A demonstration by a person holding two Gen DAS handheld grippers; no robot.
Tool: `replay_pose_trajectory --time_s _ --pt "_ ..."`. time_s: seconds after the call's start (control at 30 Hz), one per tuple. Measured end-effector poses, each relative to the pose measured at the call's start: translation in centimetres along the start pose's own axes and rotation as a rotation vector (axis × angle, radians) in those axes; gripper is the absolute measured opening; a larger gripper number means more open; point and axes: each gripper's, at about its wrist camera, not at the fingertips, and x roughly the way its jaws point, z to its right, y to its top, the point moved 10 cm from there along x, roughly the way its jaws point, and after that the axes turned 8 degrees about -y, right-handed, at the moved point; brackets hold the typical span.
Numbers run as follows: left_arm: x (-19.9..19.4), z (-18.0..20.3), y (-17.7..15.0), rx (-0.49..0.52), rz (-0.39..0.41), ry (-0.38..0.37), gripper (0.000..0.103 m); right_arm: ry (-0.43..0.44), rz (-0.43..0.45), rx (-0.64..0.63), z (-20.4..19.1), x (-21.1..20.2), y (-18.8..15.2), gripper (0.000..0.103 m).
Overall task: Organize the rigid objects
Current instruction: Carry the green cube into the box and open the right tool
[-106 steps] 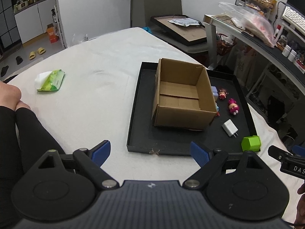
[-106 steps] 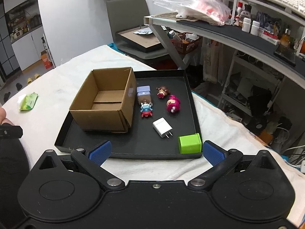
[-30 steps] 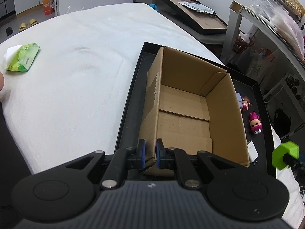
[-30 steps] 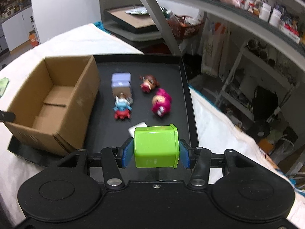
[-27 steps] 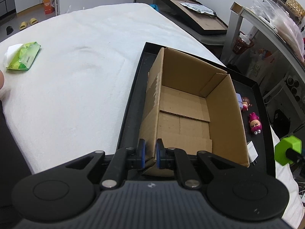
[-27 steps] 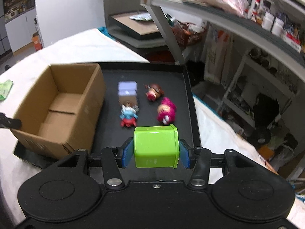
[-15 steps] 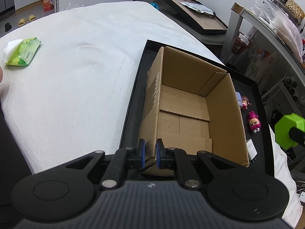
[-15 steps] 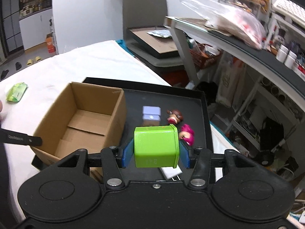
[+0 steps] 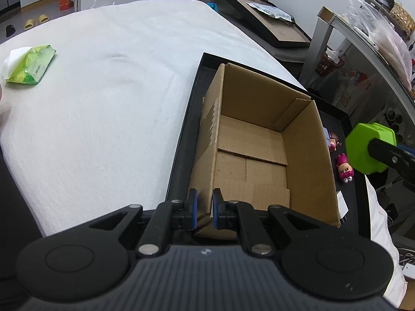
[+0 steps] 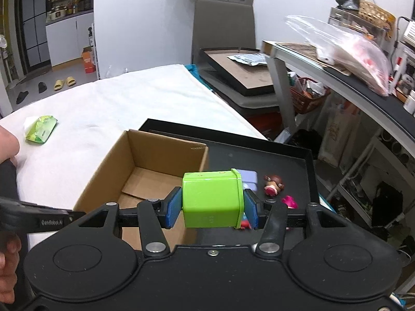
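Left gripper clamped on cardboard box near wall; box empty. Right gripper pinches green cube, aloft near box's right wall. Figurines, charger remain on tray. Barely begun.

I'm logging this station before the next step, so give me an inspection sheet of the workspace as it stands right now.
Surface: white cloth under a black tray.
Job's things: open cardboard box on the tray, nothing seen inside; green block held up; small figures and white charger on the tray beside the box.
Clutter: green packet on the cloth.
Grippers: left gripper clamps the box's near wall; right gripper grips the green block.
Cables: white cords at the right edge.
Surroundings: crowded shelving, grey chair.
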Motion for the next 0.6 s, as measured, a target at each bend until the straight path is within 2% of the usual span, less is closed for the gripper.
replay_pose_trajectory --time_s 0.37,0.6 --pt "0.1 -0.2 0.0 -0.029 -0.012 -0.001 0.011 0.068 -0.008 -0.02 -3.5 2.5 1.3 0.049" --pt "0.1 0.2 0.0 -0.024 -0.013 0.023 0.01 0.11 -0.016 -0.039 -5.5 4.0 1.8 0.049"
